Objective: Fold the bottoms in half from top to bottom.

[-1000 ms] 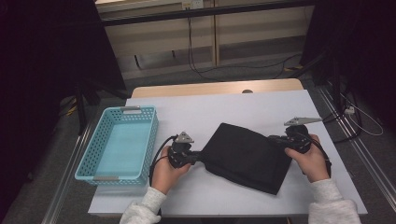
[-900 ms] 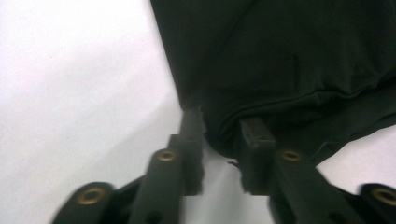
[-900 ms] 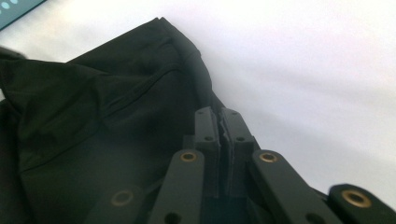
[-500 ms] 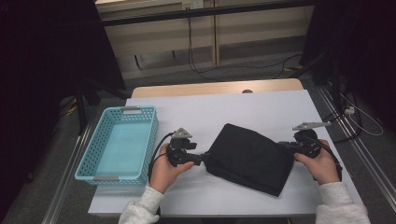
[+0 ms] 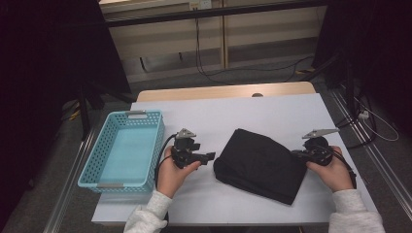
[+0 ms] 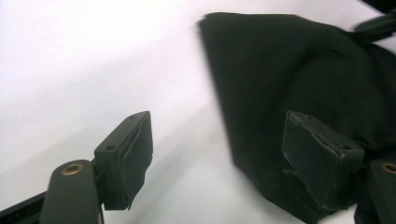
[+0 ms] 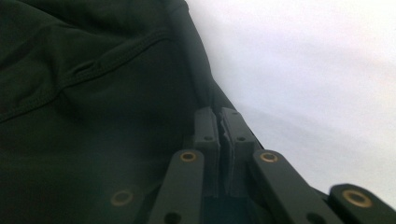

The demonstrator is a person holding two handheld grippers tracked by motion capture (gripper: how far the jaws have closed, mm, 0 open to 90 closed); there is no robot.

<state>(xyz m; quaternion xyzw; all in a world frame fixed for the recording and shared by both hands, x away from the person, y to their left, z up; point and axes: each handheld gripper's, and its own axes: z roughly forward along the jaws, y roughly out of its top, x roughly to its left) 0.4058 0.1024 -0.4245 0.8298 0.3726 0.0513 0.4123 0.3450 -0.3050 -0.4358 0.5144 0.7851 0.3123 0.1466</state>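
Observation:
A black folded cloth (image 5: 260, 165) lies on the white table (image 5: 252, 114), right of centre. My left gripper (image 5: 210, 156) is held level just off the cloth's left edge. Its jaws have just been opening and now stand open with nothing between them. In the left gripper view (image 6: 217, 126) bare table lies between the jaws, and the cloth (image 6: 289, 60) spreads behind the right-hand one. My right gripper (image 5: 295, 154) is at the cloth's right edge. The right gripper view shows it (image 7: 219, 112) shut on the hem of the cloth (image 7: 93, 93).
A light blue plastic basket (image 5: 92, 165) with nothing in it stands at the table's left side, close to my left hand. Bare white table surface stretches behind the cloth. Cables run across the floor beyond the table's far edge.
My left gripper's jaws have opened, let go of the cloth's left edge and now sit just left of it. My right gripper shifted slightly right, staying shut at the cloth's right edge.

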